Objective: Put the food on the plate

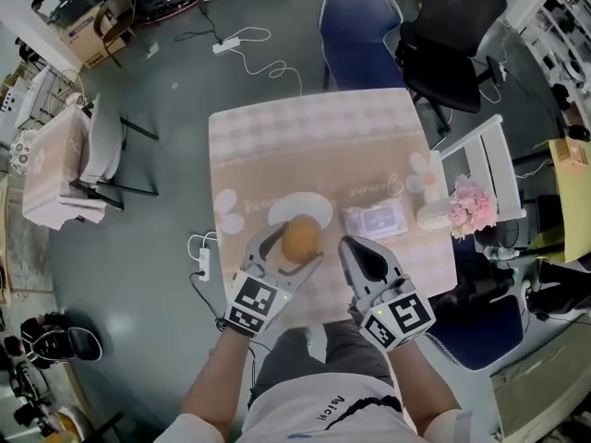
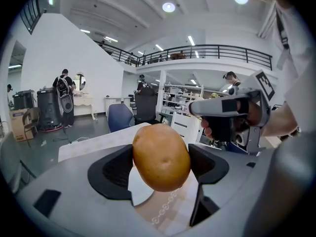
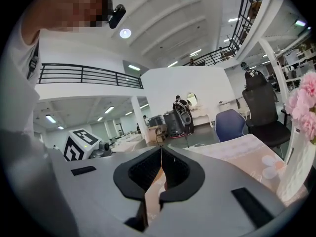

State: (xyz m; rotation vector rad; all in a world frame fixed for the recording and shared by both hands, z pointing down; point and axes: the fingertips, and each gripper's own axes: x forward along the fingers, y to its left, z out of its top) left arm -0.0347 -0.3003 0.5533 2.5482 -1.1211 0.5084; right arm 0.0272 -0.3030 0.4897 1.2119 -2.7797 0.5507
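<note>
A brown potato (image 1: 300, 239) is held in the air by my left gripper (image 1: 294, 245), shut on it, just at the near rim of the white plate (image 1: 300, 209) on the table. In the left gripper view the potato (image 2: 161, 156) fills the gap between the two black pads, with the plate's edge (image 2: 139, 187) below. My right gripper (image 1: 363, 258) hangs to the right of the potato, shut with nothing in it; its jaws meet in the right gripper view (image 3: 161, 168).
A pale patterned tablecloth (image 1: 314, 141) covers the table. A clear packet (image 1: 374, 221) lies right of the plate, a vase of pink flowers (image 1: 466, 204) at the right edge. A blue chair (image 1: 355, 35) and a black office chair (image 1: 452, 35) stand behind.
</note>
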